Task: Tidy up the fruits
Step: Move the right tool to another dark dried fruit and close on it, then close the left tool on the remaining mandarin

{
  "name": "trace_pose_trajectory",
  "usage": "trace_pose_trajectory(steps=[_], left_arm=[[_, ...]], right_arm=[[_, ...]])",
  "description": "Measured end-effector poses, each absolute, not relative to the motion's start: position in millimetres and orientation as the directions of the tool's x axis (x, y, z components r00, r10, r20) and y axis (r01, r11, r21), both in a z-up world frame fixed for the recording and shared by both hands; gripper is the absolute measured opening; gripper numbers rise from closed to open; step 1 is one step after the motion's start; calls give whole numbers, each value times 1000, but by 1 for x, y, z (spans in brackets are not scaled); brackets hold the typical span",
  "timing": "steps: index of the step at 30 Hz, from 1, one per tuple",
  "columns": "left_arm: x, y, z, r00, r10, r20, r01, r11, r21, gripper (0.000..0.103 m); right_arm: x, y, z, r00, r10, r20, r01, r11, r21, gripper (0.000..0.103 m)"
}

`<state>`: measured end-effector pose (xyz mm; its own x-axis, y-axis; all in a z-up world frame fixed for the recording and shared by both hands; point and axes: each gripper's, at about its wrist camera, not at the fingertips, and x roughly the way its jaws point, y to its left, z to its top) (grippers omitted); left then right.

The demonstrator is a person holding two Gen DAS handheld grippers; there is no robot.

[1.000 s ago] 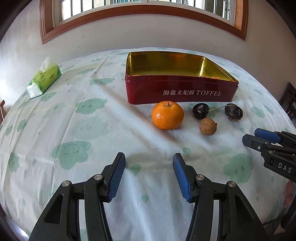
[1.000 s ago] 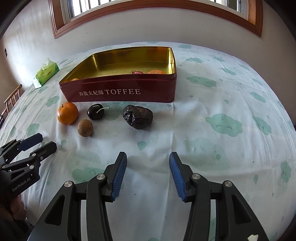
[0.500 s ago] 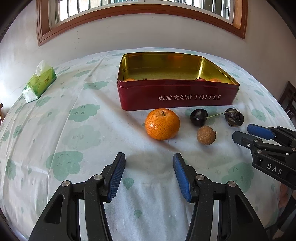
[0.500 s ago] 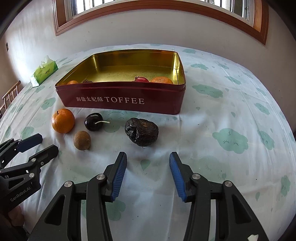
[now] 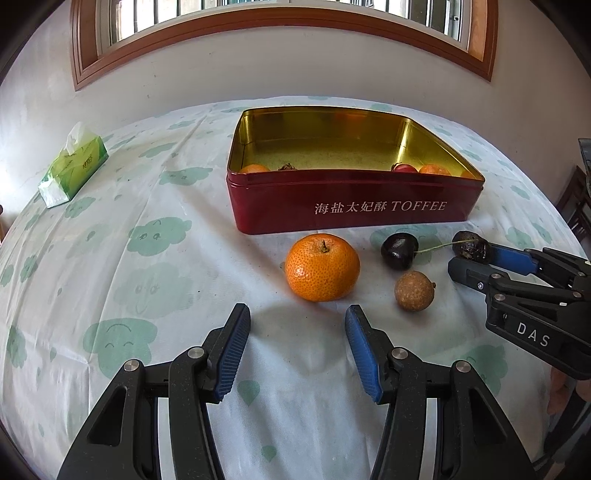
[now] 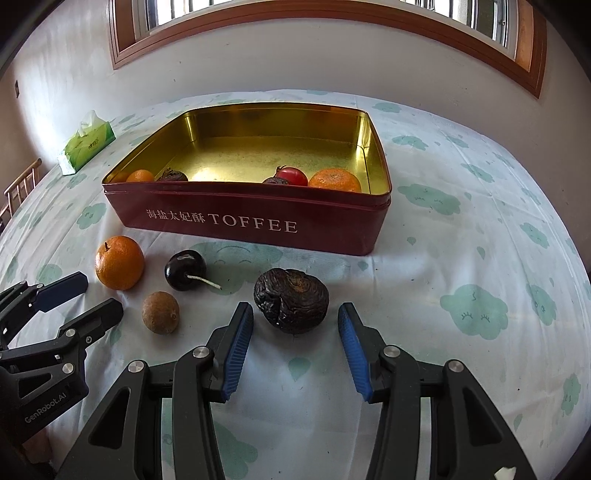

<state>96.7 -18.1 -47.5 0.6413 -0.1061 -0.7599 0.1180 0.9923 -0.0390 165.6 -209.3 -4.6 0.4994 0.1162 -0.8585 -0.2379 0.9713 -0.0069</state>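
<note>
Both grippers spread, empty. Right gripper [image 6: 295, 343] lines up on wrinkled dark fruit [image 6: 291, 305]; left gripper [image 5: 297, 345] faces mandarin [image 5: 322, 267]. Straddle at widest point, squeeze gently, lift clear over toffee tin [image 6: 258, 221] wall.

A table covered with a white cloth printed with pale green smiling clouds [image 5: 110, 266] fills most of both views. Near its far left edge lies a green soft-pack tissue box [image 5: 74, 168], a white tissue poking out of its top; the right wrist view shows it too [image 6: 88, 147]. Behind the table rises a plain pale wall [image 5: 295, 74] holding a barred window with a brown wooden frame [image 6: 332, 26]. Slatted wooden furniture [image 6: 20, 188] peeks in at the left edge.
</note>
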Motion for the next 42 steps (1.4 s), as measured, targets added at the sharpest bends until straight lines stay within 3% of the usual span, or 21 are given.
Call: trace_pose_trajectory(steps=[3, 8, 42], left_arm=[[99, -18, -48, 641, -110, -759, 119, 992, -44, 55], [101, -17, -48, 641, -119, -758, 119, 991, -54, 55], [132, -32, -48, 630, -102, -770, 120, 992, -33, 55]], right_arm=[[168, -209, -5, 503, 117, -857, -237, 971, -7, 44], [169, -207, -4, 506, 123, -854, -255, 967, -12, 35], [163, -244, -5, 526, 79, -847, -172, 985, -15, 34]])
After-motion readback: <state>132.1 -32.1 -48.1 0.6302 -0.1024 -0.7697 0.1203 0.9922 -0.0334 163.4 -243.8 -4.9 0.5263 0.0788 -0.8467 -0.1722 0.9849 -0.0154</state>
